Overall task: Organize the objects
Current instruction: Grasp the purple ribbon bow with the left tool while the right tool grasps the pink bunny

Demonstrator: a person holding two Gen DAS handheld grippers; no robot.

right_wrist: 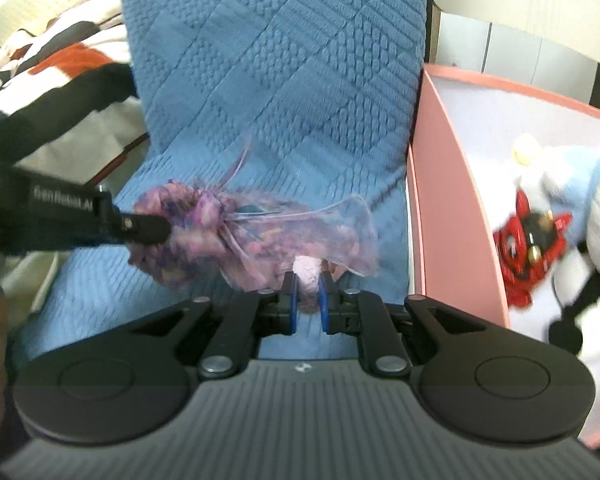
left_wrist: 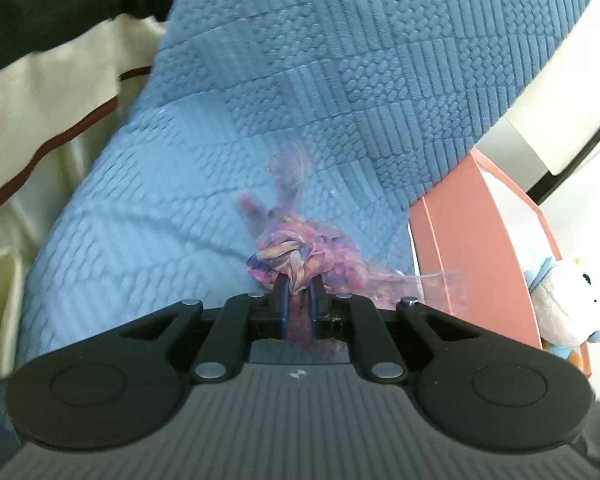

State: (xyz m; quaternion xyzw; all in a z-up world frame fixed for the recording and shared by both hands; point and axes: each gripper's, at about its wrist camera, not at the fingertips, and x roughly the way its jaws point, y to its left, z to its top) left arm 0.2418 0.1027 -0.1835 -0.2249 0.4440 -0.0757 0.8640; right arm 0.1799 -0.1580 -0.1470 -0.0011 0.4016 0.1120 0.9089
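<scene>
A purple sachet (right_wrist: 256, 236) was held over the blue textured blanket (right_wrist: 276, 80), just left of the pink box (right_wrist: 440, 200). The left gripper (left_wrist: 299, 286) was clenched on its gathered neck, the right gripper (right_wrist: 308, 286) closed on its lower corner — both ends pinched. A plush toy (right_wrist: 580, 208) and a red trinket (right_wrist: 528, 248) already lay in the box. For a clean transfer, the pouch would best be kept level and carried over the box wall — neither grip loosened until it was above bare floor.

Both wrist cams sit close, facing forward over quilted blue fabric mat (left_wrist: 340, 60) (right_wrist: 280, 60); both share mat and pink cardboard box (left_wrist: 480, 248) (right_wrist: 440, 200).
</scene>
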